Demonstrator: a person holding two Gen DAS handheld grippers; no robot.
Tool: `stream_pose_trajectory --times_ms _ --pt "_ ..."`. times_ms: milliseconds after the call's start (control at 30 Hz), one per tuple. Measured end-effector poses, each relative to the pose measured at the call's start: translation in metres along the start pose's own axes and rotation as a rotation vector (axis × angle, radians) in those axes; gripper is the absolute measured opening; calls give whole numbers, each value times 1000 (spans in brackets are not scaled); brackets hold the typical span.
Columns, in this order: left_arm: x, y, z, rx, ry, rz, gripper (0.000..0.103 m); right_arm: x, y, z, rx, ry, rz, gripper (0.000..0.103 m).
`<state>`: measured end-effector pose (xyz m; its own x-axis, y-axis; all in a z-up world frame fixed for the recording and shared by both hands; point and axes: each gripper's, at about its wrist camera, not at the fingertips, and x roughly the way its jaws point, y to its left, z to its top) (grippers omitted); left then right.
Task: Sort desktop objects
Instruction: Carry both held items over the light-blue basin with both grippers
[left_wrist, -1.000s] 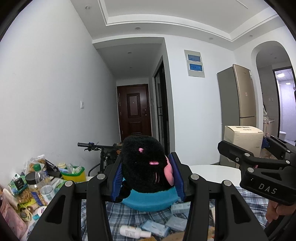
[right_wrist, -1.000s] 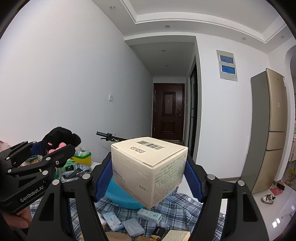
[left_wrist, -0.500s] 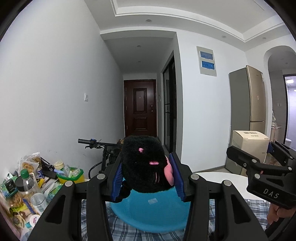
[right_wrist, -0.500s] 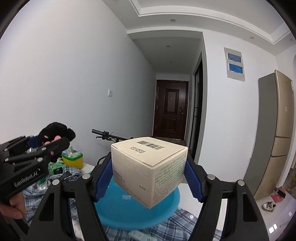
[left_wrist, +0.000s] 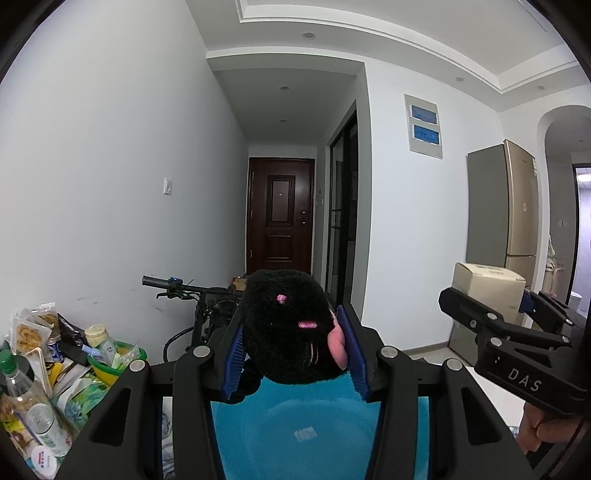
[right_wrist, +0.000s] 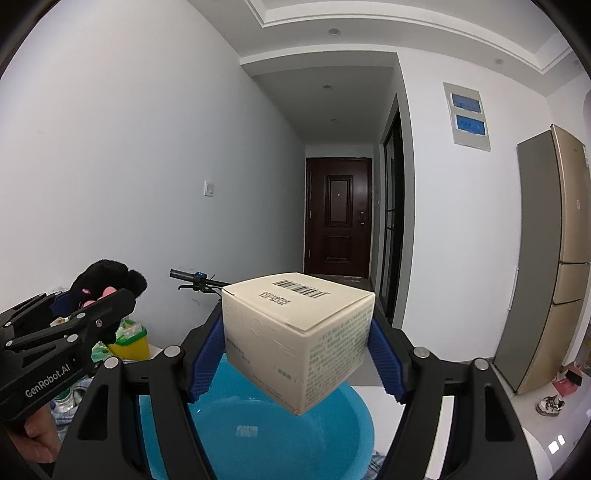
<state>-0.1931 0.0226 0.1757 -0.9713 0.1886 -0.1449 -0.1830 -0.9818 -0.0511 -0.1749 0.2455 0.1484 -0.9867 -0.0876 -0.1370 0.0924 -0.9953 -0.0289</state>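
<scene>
Between left gripper pads: plush toy.

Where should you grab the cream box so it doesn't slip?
Grab the box on two flat opposite side walls, coming in level from behind, as the right gripper does now. Its blue pads press the left and right faces, barcode face up. The box sits tilted with a corner hanging low over the blue basin, so gripping nearer its middle would probably steady it.

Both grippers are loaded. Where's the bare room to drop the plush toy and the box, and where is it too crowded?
The blue basin below both grippers is bare inside, so it has room for the black plush toy and the cream box. The white tabletop right of the basin also looks bare. Left of the basin, snack packets, bottles and a yellow tub crowd the table.
</scene>
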Motion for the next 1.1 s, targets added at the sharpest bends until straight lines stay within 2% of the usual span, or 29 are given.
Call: stream_pose_trajectory --times_ms 400,667,733,767,933,1100 --pt "46 12 4 -6 6 -4 50 41 -9 6 6 12 -3 70" --pt "71 18 25 7 48 -10 50 56 -11 25 -14 11 -1 70" --pt "83 14 28 39 105 11 50 66 -11 28 -6 64 1 70" --pt "93 12 29 64 163 22 50 73 -13 29 4 98 7 70" --pt "138 17 21 35 416 -30 50 108 -20 26 29 293 86 70" --pt "164 21 10 37 549 -17 50 147 -40 15 115 509 171 70"
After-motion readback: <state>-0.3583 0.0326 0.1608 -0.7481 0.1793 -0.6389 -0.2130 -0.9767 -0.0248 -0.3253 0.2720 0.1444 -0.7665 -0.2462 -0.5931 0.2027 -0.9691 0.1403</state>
